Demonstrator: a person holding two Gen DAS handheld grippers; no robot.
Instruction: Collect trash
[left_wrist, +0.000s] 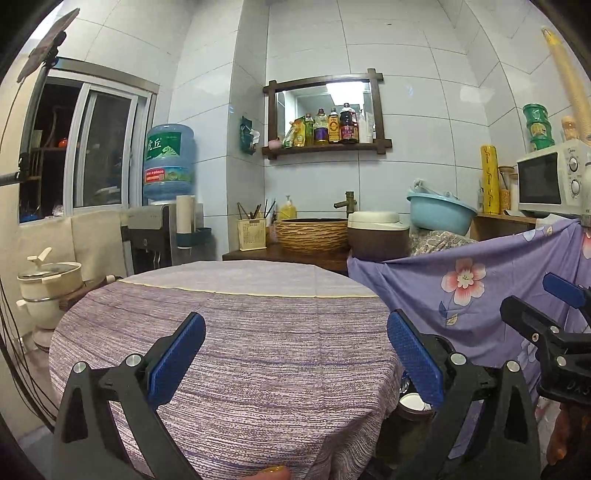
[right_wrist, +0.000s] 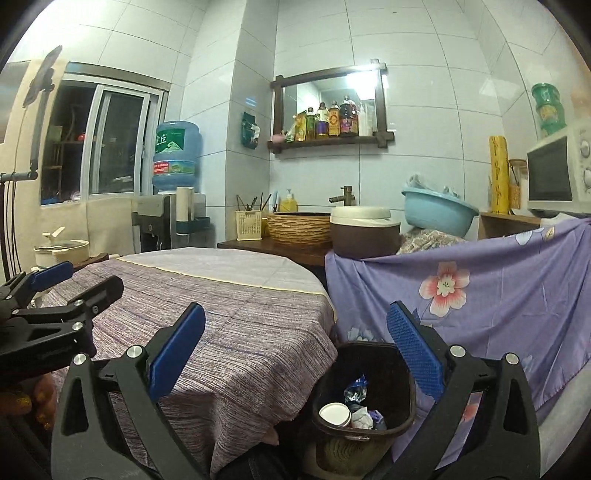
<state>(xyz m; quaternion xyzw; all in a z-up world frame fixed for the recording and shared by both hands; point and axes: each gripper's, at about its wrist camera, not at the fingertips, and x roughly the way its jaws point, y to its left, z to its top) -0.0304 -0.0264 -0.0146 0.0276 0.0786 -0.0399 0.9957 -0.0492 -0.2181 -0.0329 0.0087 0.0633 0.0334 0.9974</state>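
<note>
Trash lies in the dark brown bin (right_wrist: 369, 391) on the floor beside the desk (right_wrist: 236, 317), between its hanging striped cloth and the purple flowered sheet (right_wrist: 498, 295). Inside, a white-lidded cup (right_wrist: 335, 414) rests at the left, its round lid facing up and toward the camera, with a crumpled blue-and-clear wrapper (right_wrist: 355, 388) and wadded white paper (right_wrist: 361, 419) beside it. Right tongs (right_wrist: 295, 354) hang above the bin's mouth, spread wide, gripping nothing. Left tongs (left_wrist: 295, 356) hover over the desk, likewise spread and unladen.
</note>
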